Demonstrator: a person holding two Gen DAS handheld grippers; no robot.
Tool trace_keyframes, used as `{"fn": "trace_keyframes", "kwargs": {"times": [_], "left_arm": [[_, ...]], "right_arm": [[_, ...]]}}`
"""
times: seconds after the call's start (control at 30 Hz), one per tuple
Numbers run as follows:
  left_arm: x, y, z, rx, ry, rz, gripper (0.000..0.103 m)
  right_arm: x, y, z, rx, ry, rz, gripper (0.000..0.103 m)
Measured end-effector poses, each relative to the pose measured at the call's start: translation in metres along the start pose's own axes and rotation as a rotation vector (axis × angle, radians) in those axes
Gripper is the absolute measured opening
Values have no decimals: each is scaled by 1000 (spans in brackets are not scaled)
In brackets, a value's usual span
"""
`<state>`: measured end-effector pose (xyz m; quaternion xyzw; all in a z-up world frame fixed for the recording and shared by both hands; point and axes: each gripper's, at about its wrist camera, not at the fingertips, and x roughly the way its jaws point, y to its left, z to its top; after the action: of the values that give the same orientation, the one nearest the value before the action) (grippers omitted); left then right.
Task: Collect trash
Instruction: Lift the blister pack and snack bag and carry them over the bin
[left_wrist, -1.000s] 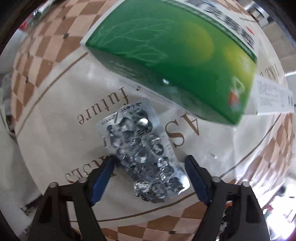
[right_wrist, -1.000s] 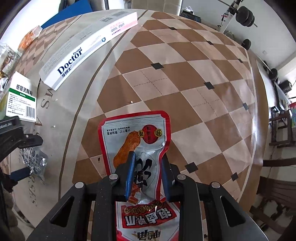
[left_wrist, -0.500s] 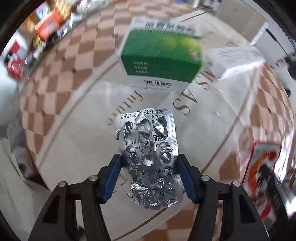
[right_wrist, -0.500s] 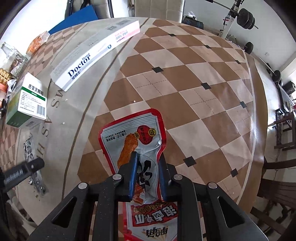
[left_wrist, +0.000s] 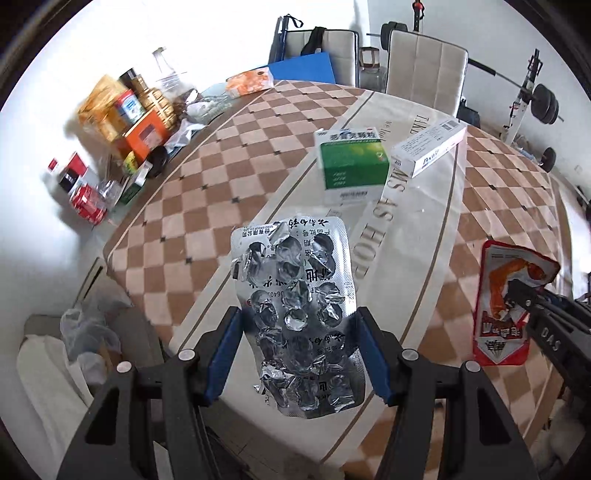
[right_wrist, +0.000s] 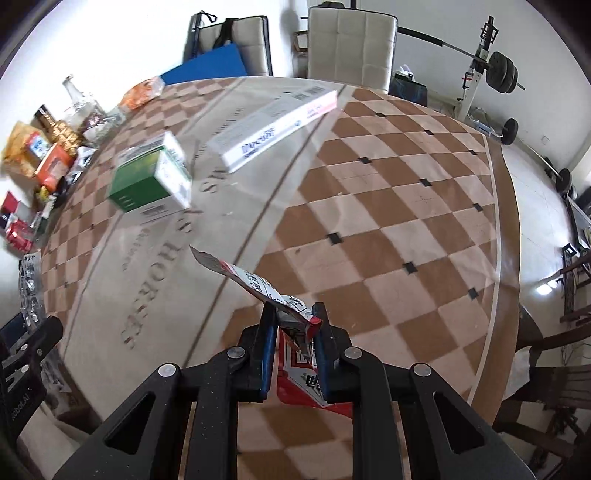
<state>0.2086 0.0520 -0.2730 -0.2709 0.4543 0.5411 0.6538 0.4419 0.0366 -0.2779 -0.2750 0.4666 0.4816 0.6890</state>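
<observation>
A crumpled silver blister pack (left_wrist: 295, 295) hangs above the checkered tablecloth (left_wrist: 207, 192), and my left gripper (left_wrist: 298, 317) is shut on its two long edges with its blue pads. The same pack (right_wrist: 29, 284) shows at the far left of the right wrist view. My right gripper (right_wrist: 293, 317) is shut on a red and white snack pouch (right_wrist: 255, 286), which sticks out edge-on above the table. In the left wrist view that pouch (left_wrist: 498, 332) hangs at the right, with the right gripper (left_wrist: 513, 291) clamped on it.
A green medicine box (left_wrist: 351, 162) and a long white toothpaste box (left_wrist: 428, 151) lie mid-table. Cans, cartons and packets (left_wrist: 129, 122) crowd the table's left edge. Two chairs (left_wrist: 424, 62) stand behind it, a barbell rack (right_wrist: 491, 70) at the right, plastic bags (left_wrist: 85, 332) on the floor.
Both grippers have risen from the table with their loads. The left closed on the blister pack and rolled. The pouch, flat on the cloth before, now sticks out edge-on.
</observation>
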Motion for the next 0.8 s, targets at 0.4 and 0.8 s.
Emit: {"fn": "trace_keyframes", "kwargs": {"times": [0.4, 0.8], "left_arm": [[-21, 112, -128, -94, 47, -116, 58], [92, 152, -247, -162, 303, -193, 59]], "right_arm": [[-69, 86, -136, 64, -13, 89, 20], [-4, 151, -323, 25, 204, 173, 20]]}}
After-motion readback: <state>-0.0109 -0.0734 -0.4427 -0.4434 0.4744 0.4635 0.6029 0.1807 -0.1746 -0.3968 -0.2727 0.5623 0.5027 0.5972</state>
